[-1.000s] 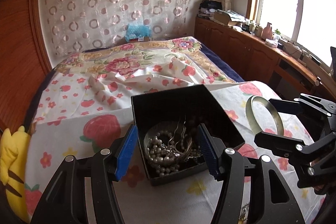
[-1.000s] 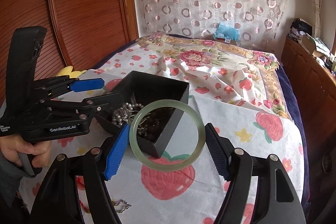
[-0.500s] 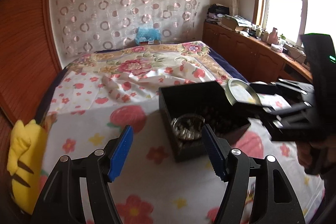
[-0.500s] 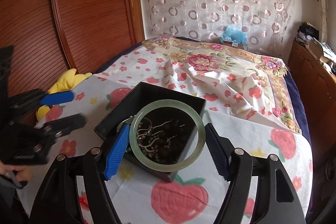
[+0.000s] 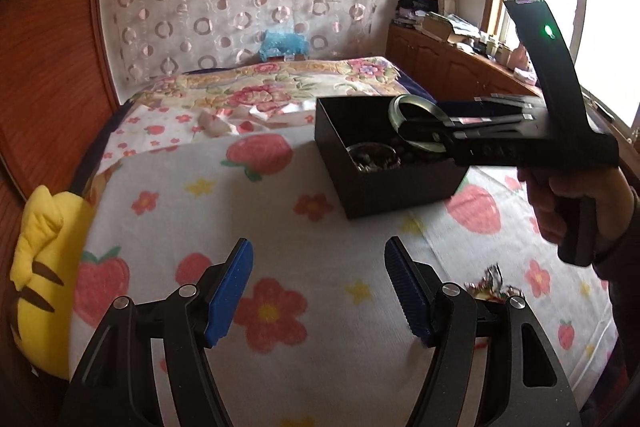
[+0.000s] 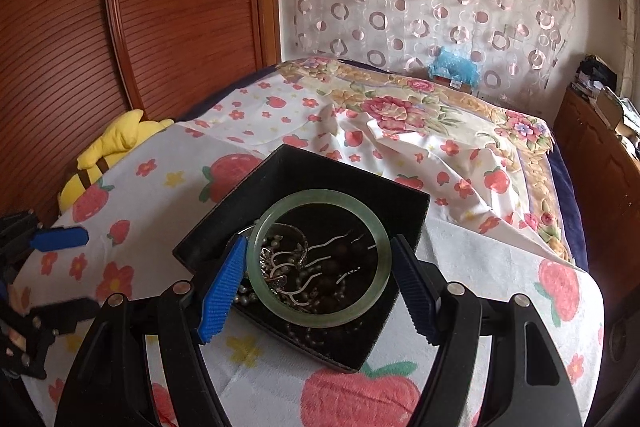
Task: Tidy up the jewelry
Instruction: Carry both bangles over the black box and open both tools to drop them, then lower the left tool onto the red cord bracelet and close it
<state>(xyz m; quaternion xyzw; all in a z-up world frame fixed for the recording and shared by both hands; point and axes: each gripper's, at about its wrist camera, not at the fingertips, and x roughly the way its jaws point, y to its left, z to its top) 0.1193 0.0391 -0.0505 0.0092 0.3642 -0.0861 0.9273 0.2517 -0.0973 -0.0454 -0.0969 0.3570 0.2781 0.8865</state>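
Since the earlier frame we have carried the jade bangle (image 6: 318, 257) over the black jewelry box (image 6: 404, 205). Our right gripper (image 6: 316, 285) clamps it above the beads, ready for dropping; our left gripper (image 5: 318, 293), spread wide and empty, has drawn aside.

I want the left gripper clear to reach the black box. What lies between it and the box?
In the left wrist view, only bare strawberry-print bedspread lies between the left gripper and the black box.
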